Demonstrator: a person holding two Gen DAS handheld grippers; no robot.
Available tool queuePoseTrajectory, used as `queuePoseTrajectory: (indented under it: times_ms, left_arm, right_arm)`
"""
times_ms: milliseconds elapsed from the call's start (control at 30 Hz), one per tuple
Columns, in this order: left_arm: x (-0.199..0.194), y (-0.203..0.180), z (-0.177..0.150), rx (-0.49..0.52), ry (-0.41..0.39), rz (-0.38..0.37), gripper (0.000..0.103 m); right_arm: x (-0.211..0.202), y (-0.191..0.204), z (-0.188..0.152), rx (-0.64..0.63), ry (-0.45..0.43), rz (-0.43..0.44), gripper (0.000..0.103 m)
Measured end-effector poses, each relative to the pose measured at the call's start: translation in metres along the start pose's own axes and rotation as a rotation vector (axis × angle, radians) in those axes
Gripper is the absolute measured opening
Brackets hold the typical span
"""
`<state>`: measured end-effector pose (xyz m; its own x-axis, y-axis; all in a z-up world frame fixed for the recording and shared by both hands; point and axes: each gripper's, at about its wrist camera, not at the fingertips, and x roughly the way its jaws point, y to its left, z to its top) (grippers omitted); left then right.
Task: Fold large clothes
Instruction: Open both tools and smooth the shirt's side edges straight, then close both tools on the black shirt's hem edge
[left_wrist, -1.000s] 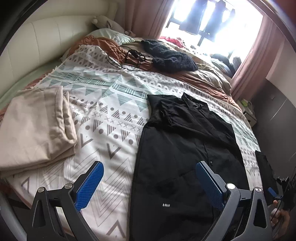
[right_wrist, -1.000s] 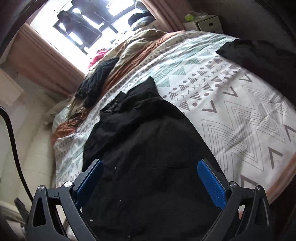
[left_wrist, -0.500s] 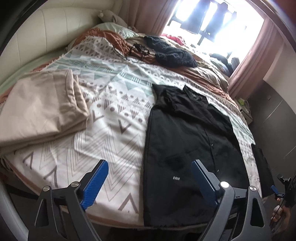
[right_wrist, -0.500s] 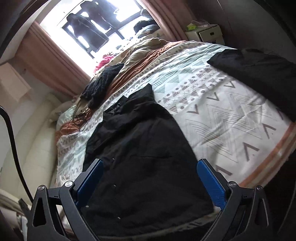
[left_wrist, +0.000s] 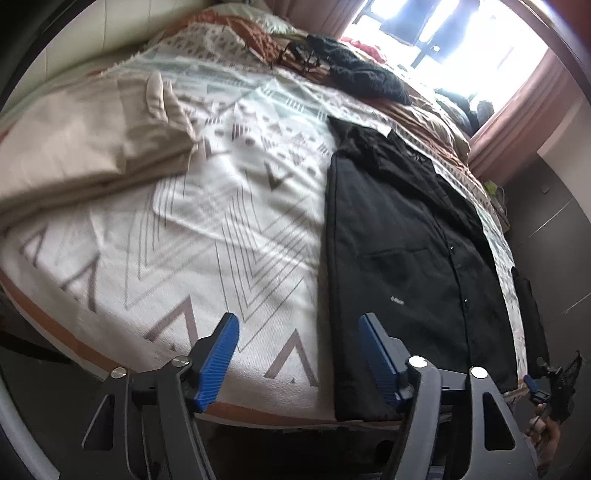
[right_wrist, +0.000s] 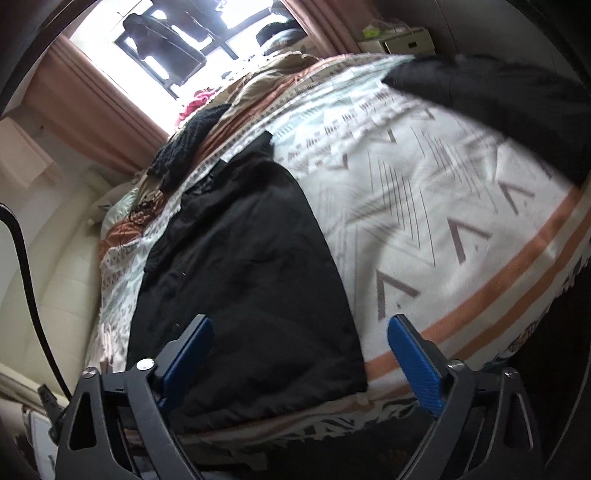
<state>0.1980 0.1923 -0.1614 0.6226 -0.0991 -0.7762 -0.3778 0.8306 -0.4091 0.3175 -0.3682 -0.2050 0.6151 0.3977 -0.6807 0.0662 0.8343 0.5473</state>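
Daylight enters from the window, which is blown out to white in both views. The bedspread is softly lit and smeared by motion blur. The black shirt loses detail in shadow. Fisheye distortion bends the edges, and the corners vignette to black.

A patterned bedspread covers the bed, white with grey chevrons and an orange stripe along its foot edge. Near the left side of the bed lies a folded beige cloth. Toward the head edge a dark knitted garment sits on a rumpled brown blanket, with a tangle of black cords just beside it. Pink curtains frame a bright window. A cream nightstand stands beyond the far corner.
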Motion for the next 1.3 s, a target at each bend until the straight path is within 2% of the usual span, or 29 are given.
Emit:
queuePoseTrajectory:
  times_ms: [233,367,500,533,733,900,967,1000,1033,1133,1200,1300]
  left_arm:
    - [0.033,0.007,0.003,-0.051,0.072,-0.066,0.055]
    - [0.048,-0.002,0.006,-0.040,0.103,-0.092,0.054]
    - [0.053,-0.005,0.000,-0.074,0.159,-0.195,0.053]
    - [0.054,-0.004,-0.003,-0.083,0.172,-0.207,0.051]
    - [0.047,0.000,-0.023,-0.120,0.205,-0.276,0.041]
    - [0.047,-0.002,-0.032,-0.128,0.199,-0.286,0.033]
    - [0.049,-0.004,-0.035,-0.137,0.205,-0.281,0.020]
    - [0.050,-0.005,-0.035,-0.139,0.200,-0.274,0.018]
    - [0.049,-0.006,-0.035,-0.146,0.190,-0.268,0.015]
    - [0.039,-0.009,-0.035,-0.151,0.156,-0.270,0.013]
    - [0.030,-0.010,-0.031,-0.151,0.134,-0.282,0.012]
    - [0.014,-0.012,-0.025,-0.153,0.102,-0.306,0.012]
  right_arm:
    - [0.024,-0.021,0.001,0.035,0.030,0.030,0.087]
    - [0.036,-0.032,0.004,0.056,0.051,0.034,0.086]
    - [0.046,-0.040,0.004,0.097,0.091,0.117,0.081]
    - [0.048,-0.041,0.004,0.101,0.101,0.127,0.079]
    - [0.051,-0.049,0.001,0.125,0.134,0.205,0.076]
    - [0.051,-0.046,-0.015,0.109,0.178,0.284,0.071]
    - [0.052,-0.047,-0.018,0.114,0.165,0.288,0.069]
    - [0.053,-0.048,-0.019,0.121,0.158,0.288,0.067]
    - [0.055,-0.050,-0.018,0.139,0.147,0.283,0.059]
    - [0.058,-0.057,-0.017,0.194,0.134,0.262,0.016]
    - [0.051,-0.057,-0.018,0.211,0.106,0.291,0.015]
    - [0.035,-0.042,-0.014,0.173,0.061,0.306,0.014]
